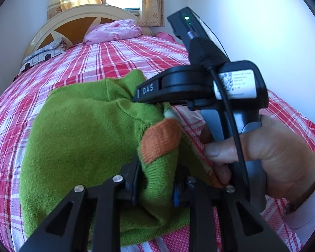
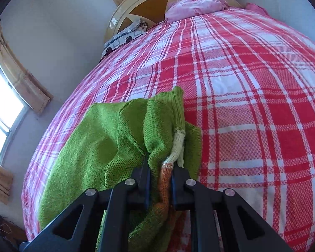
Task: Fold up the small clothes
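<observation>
Soft, light green sweater [image 1: 79,130] on bed [image 2: 252,84]; both tongs [image 1: 157,180] [image 2: 160,180] pinching its ribbed edge at 6 o'clock; grab hems, not bulk.

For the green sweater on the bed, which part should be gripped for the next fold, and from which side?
Probably the ribbed hem edge of the green sweater, coming in from the near side, low over the plaid bedspread. That edge is bunched and lifted, so thin fingers can pinch it. The left gripper and right gripper already hold folds there.
</observation>
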A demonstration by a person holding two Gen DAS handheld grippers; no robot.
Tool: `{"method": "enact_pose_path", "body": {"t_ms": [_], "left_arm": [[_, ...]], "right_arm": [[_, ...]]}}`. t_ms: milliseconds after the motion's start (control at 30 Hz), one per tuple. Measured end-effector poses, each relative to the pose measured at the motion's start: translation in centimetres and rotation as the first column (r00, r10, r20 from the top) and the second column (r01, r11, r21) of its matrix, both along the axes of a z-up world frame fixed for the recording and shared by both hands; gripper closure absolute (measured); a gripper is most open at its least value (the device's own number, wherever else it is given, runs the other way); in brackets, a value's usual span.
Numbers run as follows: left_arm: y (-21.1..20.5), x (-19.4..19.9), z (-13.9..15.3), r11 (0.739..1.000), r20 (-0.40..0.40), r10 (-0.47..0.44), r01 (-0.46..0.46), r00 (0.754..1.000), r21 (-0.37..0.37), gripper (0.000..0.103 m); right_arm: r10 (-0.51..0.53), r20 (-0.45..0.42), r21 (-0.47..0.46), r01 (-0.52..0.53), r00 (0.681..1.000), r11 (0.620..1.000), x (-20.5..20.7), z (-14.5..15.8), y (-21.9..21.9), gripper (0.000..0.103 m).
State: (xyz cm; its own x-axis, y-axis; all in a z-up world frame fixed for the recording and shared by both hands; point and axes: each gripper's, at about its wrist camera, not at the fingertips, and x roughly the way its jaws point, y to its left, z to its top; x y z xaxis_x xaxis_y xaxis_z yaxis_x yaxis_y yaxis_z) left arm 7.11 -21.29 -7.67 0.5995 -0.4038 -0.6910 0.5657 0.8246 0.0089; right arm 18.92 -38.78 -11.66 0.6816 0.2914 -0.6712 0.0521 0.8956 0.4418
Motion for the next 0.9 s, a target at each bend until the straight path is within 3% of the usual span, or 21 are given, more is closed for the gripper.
{"method": "enact_pose_path", "body": {"t_ms": [133, 233, 300, 333, 400, 500, 600, 700, 800, 900], "left_arm": [[1.3, -1.0, 0.8, 1.000, -0.028, -0.028, 0.028, 0.999, -0.001, 0.069], [4.0, -2.2, 1.4, 0.997, -0.079, -0.063, 0.059, 0.995, -0.056, 0.045], [6.2, -3.0, 1.8, 0.993, -0.081, -0.065, 0.057, 0.995, -0.102, 0.039], [7.4, -3.4, 2.0, 0.993, -0.075, -0.053, 0.044, 0.996, -0.109, 0.036], [9.9, -3.7, 1.8, 0.994, -0.061, -0.008, 0.001, 0.998, -0.107, 0.034], [12.2, -3.6, 1.2, 0.991, -0.092, 0.021, -0.033, 0.996, -0.132, 0.034], [12.5, -3.4, 0.8, 0.994, -0.080, 0.056, -0.063, 0.995, -0.087, 0.034], [11.7, -3.2, 0.4, 0.996, -0.044, 0.093, -0.094, 0.995, -0.008, 0.034], [11.5, -2.8, -0.5, 0.992, -0.065, 0.119, -0.116, 0.991, 0.038, 0.034], [11.5, -2.6, -0.7, 0.989, -0.060, 0.140, -0.137, 0.988, 0.054, 0.034]], "right_arm": [[-0.012, -0.005, -0.070, 0.012, 1.000, 0.997, -0.2, 0.5, 0.7, 0.088], [-0.021, -0.009, -0.066, 0.021, 1.000, 0.998, -0.7, 0.9, 0.4, 0.083], [-0.061, -0.038, -0.120, 0.056, 0.997, 0.991, -1.7, 1.8, 0.2, 0.068], [-0.103, -0.034, -0.169, 0.096, 0.994, 0.981, -2.9, 2.6, -0.1, 0.051], [-0.151, 0.033, -0.178, 0.155, 0.988, 0.972, -6.0, 4.0, -0.6, 0.046], [-0.215, 0.085, -0.092, 0.223, 0.973, 0.970, -11.1, 5.4, -1.4, 0.046], [-0.196, 0.116, -0.004, 0.198, 0.974, 0.980, -15.0, 6.0, -0.5, 0.046], [-0.148, 0.137, 0.014, 0.147, 0.979, 0.989, -16.6, 6.5, 1.9, 0.046], [-0.012, 0.150, -0.105, 0.028, 0.989, 0.994, -15.8, 7.0, 5.5, 0.046], [0.085, 0.123, -0.271, -0.049, 0.989, 0.961, -14.2, 6.8, 8.3, 0.046]]}}
